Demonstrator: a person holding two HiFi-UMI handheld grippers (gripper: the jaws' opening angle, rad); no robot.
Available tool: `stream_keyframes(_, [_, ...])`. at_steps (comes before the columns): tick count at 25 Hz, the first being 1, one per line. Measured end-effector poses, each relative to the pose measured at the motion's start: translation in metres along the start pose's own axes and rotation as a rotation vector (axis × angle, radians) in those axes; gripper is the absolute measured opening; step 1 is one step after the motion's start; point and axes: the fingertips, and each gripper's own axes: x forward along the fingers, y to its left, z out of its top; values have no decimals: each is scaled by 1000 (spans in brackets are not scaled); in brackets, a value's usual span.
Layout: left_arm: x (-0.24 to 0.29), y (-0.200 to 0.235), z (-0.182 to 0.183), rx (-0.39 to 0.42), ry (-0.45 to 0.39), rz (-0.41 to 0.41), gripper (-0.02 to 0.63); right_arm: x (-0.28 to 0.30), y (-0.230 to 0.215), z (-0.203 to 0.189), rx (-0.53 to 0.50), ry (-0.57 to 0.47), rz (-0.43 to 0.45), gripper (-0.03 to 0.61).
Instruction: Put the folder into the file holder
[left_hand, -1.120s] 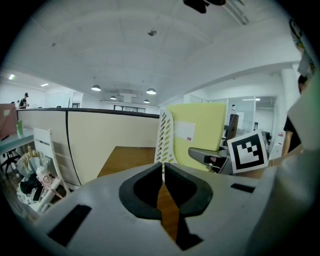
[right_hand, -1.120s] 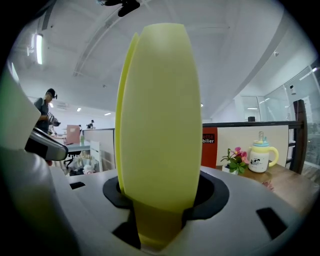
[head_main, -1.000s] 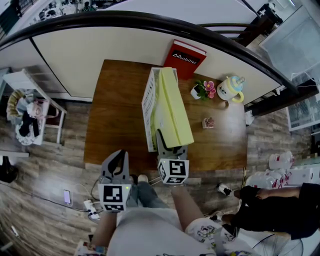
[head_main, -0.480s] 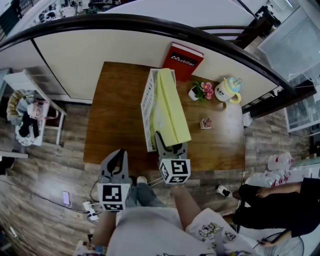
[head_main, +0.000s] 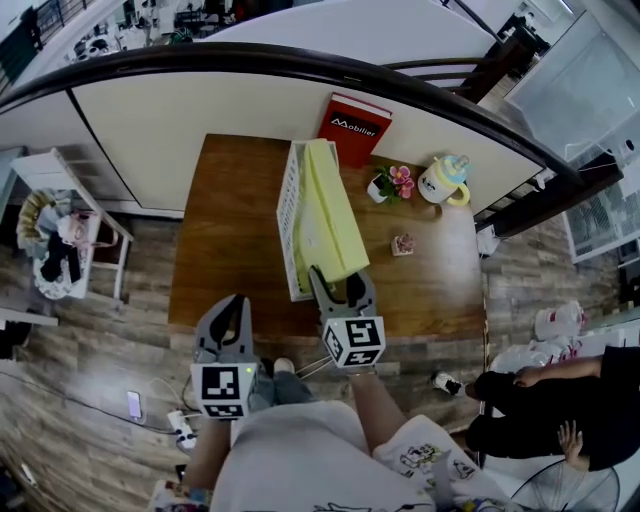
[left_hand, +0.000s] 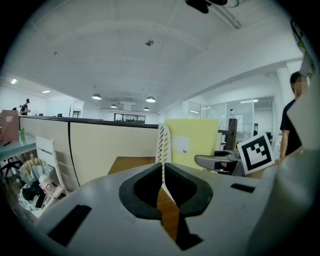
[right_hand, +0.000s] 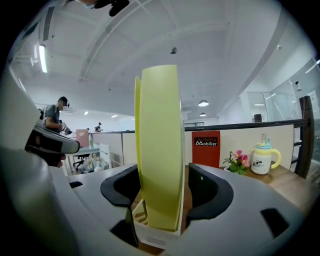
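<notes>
The folder (head_main: 325, 215) is seen standing on its edge in the file holder (head_main: 288, 205), tilted to the right, its near end reaching about as far as the holder's near end. The holder is set lengthwise near-to-far on the table (head_main: 225, 250), and its near end is close to the table's near edge. The right gripper (head_main: 338, 275) is held at the folder's near end. Its jaws have just been opening and are spread wide, with the folder between them but not pinched; a gap is seen on the right side. The left gripper (head_main: 233, 305) is held off the near edge, left of the holder and apart from it, jaws pressed together on nothing.

The table's left part is bare, so open room is given there. On the right, a flower pot (head_main: 390, 183), a cup (head_main: 443, 180) and a small ornament (head_main: 403, 244) are placed near the far edge, apart from the holder. A red box (head_main: 352, 128) is propped at the far edge, just behind the holder.
</notes>
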Motion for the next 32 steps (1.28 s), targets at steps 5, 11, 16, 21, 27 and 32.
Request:
stream_keyframes(5, [-14, -4, 11, 15, -28, -1, 15, -20, 5, 11, -11, -7, 18, 247])
stream_keyframes(11, [-28, -11, 22, 36, -62, -10, 15, -47, 13, 18, -34, 5, 51, 247])
stream_keyframes(16, [-37, -18, 29, 49, -83, -29, 15, -73, 21, 30, -39, -5, 84, 245])
stream_keyframes(21, [-47, -27, 32, 65, -97, -54, 15, -98, 29, 41, -11, -1, 148, 245])
stream_keyframes(27, [-56, -38, 31, 70, -99, -87, 15, -128, 29, 50, 50, -24, 178, 245])
stream_keyframes(32, [-62, -50, 27, 68, -87, -118, 15, -149, 29, 51, 104, -28, 211, 241])
